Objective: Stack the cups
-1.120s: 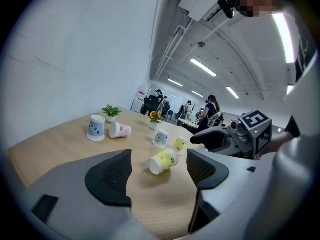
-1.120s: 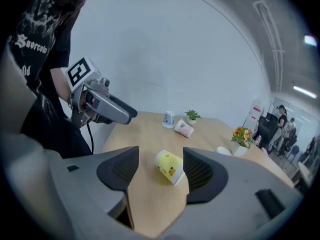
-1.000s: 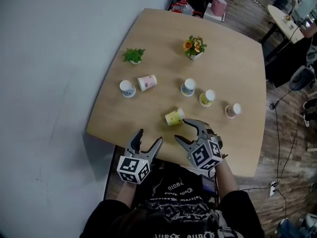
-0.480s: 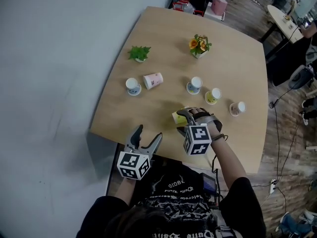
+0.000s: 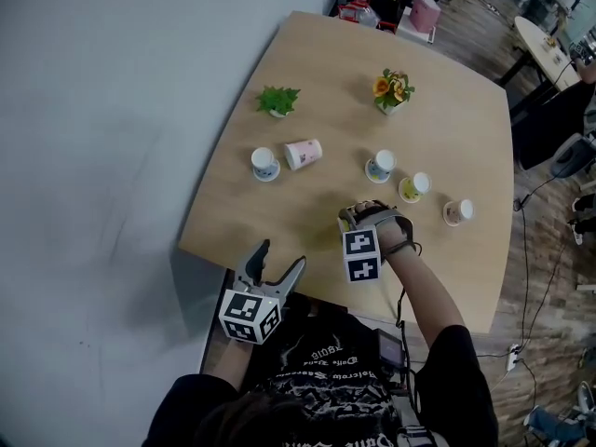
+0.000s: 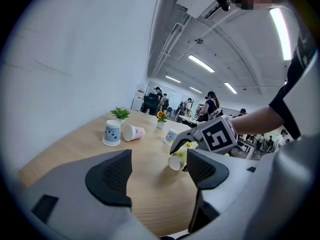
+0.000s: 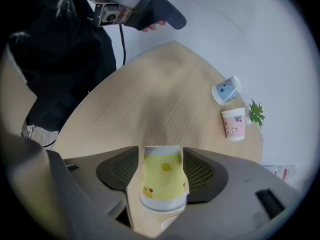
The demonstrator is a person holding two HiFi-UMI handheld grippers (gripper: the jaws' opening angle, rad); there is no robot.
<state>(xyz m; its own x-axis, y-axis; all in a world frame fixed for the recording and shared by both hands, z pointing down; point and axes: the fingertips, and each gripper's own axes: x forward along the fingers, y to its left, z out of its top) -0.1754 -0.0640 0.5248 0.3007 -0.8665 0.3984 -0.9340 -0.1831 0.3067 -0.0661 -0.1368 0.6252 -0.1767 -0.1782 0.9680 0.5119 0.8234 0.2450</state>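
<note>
A yellow paper cup [image 7: 162, 176] lies on its side on the wooden table [image 5: 307, 222], between the pads of my right gripper [image 5: 358, 212]. The jaws stand wide around it, one pad at each flank, without squeezing it. In the head view the gripper hides most of this cup. From the left gripper view the cup [image 6: 178, 159] shows beneath the right gripper [image 6: 182, 145]. My left gripper [image 5: 281, 253] hovers open and empty at the table's near edge. Several more cups stand or lie farther back: a blue-print one [image 5: 264, 164], a pink one on its side [image 5: 304, 153], a white one [image 5: 380, 166].
Two further cups, one yellow [image 5: 414, 186] and one pale [image 5: 459, 212], lie tipped at the right. A small green plant [image 5: 279, 100] and a flower pot [image 5: 393, 88] stand at the far side. The grey floor lies left of the table; chairs and cables lie right.
My right gripper has moved forward over the table and come down around the yellow cup, its jaws as wide as before. The left gripper has stayed at the near edge.
</note>
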